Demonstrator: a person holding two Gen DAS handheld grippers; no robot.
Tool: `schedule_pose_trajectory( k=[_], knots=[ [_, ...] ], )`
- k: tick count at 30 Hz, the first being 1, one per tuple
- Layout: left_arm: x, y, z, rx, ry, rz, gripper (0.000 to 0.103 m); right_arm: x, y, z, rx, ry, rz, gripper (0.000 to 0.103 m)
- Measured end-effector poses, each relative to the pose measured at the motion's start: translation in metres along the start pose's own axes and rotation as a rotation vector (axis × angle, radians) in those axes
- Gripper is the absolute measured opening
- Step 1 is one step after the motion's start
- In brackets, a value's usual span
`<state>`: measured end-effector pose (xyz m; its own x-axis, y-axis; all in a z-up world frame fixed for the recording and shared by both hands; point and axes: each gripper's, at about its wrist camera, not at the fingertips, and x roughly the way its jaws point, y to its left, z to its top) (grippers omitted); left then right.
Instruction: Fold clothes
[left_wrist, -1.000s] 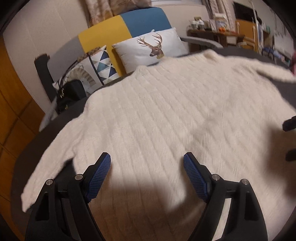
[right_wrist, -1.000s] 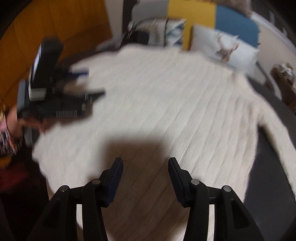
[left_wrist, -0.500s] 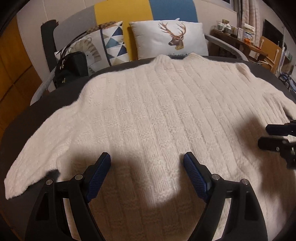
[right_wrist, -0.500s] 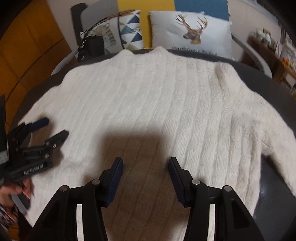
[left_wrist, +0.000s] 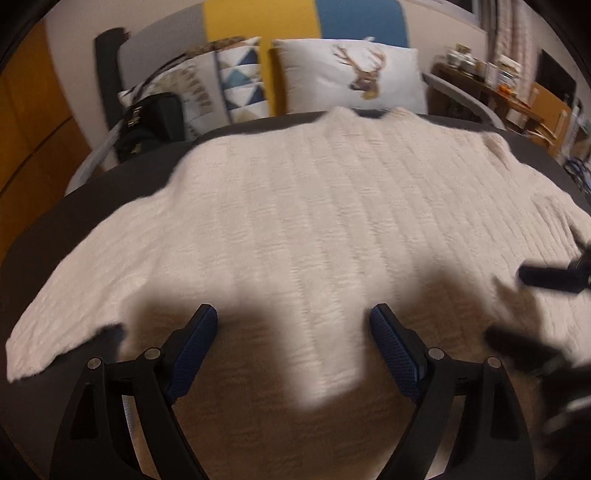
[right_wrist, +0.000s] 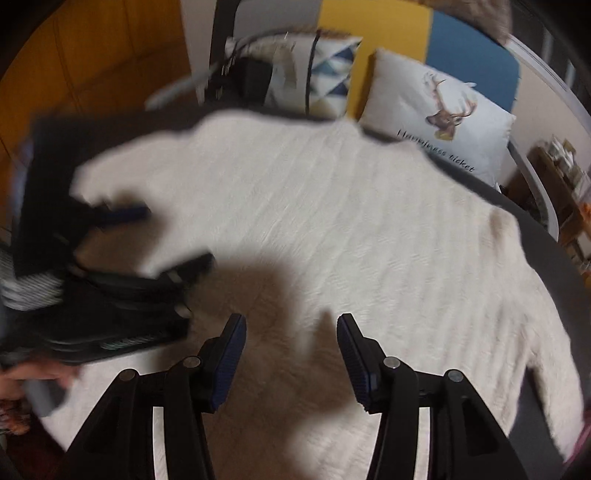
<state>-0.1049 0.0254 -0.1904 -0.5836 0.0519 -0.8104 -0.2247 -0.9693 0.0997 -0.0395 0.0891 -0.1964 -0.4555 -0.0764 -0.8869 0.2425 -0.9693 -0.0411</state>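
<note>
The cream knitted sweater lies spread flat on the dark desk, with the collar on the far side, toward the cushion with the deer. Its left sleeve stretches out to the left edge, and its right sleeve hangs toward the right edge. No part of it is turned over on another part, so the sweater lies open and unfolded.

Both tools hover above the near half of the sweater, and both pictures are blurred. The scene does not settle which fold is planned. For a good fold, I think it is better to take a sleeve or a side edge near the shoulder and near the hem at once, one tool at each place. The knit looks thick and soft, so it probably stretches and sags. The fingers should therefore bite deep enough to take the full layer, not only some loose wool. Then the part should be lifted low and laid down straight, so that the ribs of the knit stay parallel.

The left gripper has its fingers wide open. They hold nothing, and I cannot tell if they touch the wool below. The right gripper is open too, a little narrower, and its fingers are empty above the sweater's shaded middle.
</note>
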Motion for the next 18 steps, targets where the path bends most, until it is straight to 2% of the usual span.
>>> schedule_pose_trajectory(
  k=[3, 6, 7, 10, 13, 15, 16, 18],
  knots=[
    [0.001, 0.008, -0.008, -0.017, -0.022, 0.006, 0.095, -0.005, 0.020, -0.030, -0.039, -0.026, -0.006, 0.052],
    [0.002, 0.010, -0.007, -0.021, -0.016, 0.007, 0.098, -0.031, 0.025, -0.078, -0.012, -0.061, 0.050, 0.053],
    [0.003, 0.010, -0.006, -0.022, -0.013, 0.008, 0.099, -0.033, 0.025, -0.093, -0.010, -0.034, 0.091, 0.053],
    [0.004, 0.011, -0.005, -0.026, -0.007, 0.009, 0.100, -0.055, 0.028, -0.130, -0.061, -0.072, 0.114, 0.053],
    [0.004, 0.013, -0.003, -0.027, 0.004, 0.008, 0.100, -0.073, 0.017, -0.138, -0.065, -0.067, 0.171, 0.052],
    [0.000, 0.012, -0.001, -0.018, 0.021, -0.001, 0.100, -0.085, -0.003, -0.130, 0.019, -0.128, 0.178, 0.052],
    [-0.004, 0.009, -0.002, -0.012, 0.013, -0.009, 0.100, -0.090, -0.021, -0.123, 0.086, -0.163, 0.147, 0.053],
    [-0.011, 0.002, -0.004, 0.009, 0.000, -0.026, 0.100, -0.084, -0.050, -0.108, 0.174, -0.168, 0.084, 0.053]
  ],
)
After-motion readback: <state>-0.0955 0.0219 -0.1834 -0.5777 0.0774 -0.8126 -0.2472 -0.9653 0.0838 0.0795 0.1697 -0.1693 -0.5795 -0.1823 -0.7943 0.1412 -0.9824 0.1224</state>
